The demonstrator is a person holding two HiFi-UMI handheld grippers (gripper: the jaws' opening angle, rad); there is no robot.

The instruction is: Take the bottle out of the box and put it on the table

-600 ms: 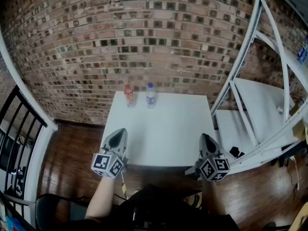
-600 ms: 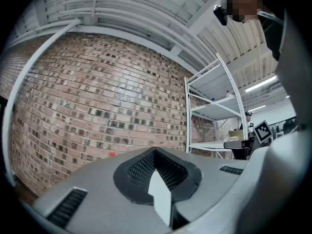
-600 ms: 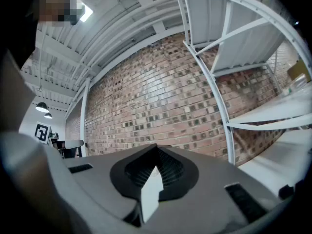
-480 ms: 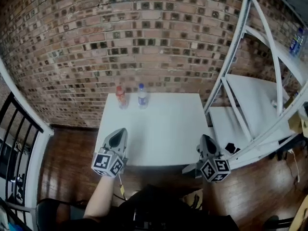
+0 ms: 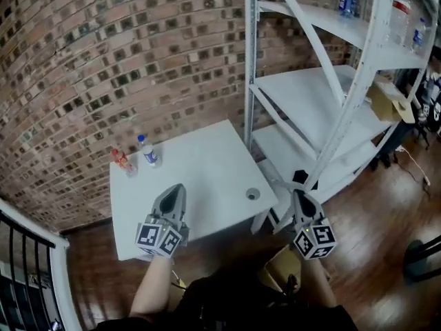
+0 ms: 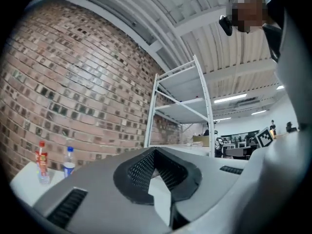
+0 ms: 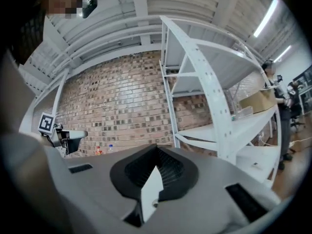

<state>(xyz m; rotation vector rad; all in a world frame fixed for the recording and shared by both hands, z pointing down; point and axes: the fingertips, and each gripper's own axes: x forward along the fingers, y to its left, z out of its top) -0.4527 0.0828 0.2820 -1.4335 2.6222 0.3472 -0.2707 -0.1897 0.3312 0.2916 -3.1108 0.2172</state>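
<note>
Brick wall (image 5: 103, 61) at the back, white shelf rack (image 5: 313, 95) on the right with a cardboard box (image 5: 390, 102) on a middle shelf; can't tell what's in it. The white counter (image 5: 207, 164) sits between wall and rack. Left gripper (image 5: 173, 193) is over the counter's near edge and right gripper (image 5: 301, 200) is off its right side by the rack, both with jaws pressed together and nothing in them. Red-capped bottle (image 5: 122, 161) and blue-capped bottle (image 5: 147, 152) stand upright, just beside each other, at the counter's far left corner by the wall.
</note>
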